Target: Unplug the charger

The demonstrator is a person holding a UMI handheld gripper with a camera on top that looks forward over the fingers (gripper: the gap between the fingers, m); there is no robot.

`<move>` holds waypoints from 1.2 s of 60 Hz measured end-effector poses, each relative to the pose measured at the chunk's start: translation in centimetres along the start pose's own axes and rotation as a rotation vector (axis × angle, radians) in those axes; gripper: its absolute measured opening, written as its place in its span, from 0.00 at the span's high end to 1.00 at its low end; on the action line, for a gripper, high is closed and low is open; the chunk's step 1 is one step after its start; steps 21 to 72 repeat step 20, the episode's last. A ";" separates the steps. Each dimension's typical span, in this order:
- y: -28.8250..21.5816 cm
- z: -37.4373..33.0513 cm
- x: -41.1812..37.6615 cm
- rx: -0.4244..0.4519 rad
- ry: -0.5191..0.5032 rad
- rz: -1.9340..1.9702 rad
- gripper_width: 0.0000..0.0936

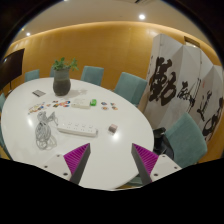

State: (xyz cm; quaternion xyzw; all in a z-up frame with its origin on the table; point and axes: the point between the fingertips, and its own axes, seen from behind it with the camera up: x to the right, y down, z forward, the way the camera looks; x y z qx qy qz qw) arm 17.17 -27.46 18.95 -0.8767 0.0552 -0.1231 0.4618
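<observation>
While my tool (111, 160) is spread wide, I think the small, hard charger (113, 128) on the power strip (78, 128) at 12 o'clock needs pinching by its sides.

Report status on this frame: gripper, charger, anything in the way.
Gripper open, holding nothing, above the white table. Power strip with white cable ahead of the fingers, untouched. Charger itself not discernible. Path clear; potted plant far behind.

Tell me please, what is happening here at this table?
A person holds a gripper over a round white table, its fingers open and holding nothing. Beyond them lies a white power strip with a tangled cable beside it. A potted plant stands further back. Nothing is touched yet.
</observation>
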 end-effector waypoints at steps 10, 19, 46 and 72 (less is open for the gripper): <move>-0.4 -2.5 -0.6 0.031 0.004 0.002 0.07; -0.2 -3.4 -0.5 0.034 0.005 -0.011 0.07; -0.2 -3.5 -0.5 0.035 0.005 -0.011 0.07; -0.2 -3.5 -0.5 0.035 0.005 -0.011 0.07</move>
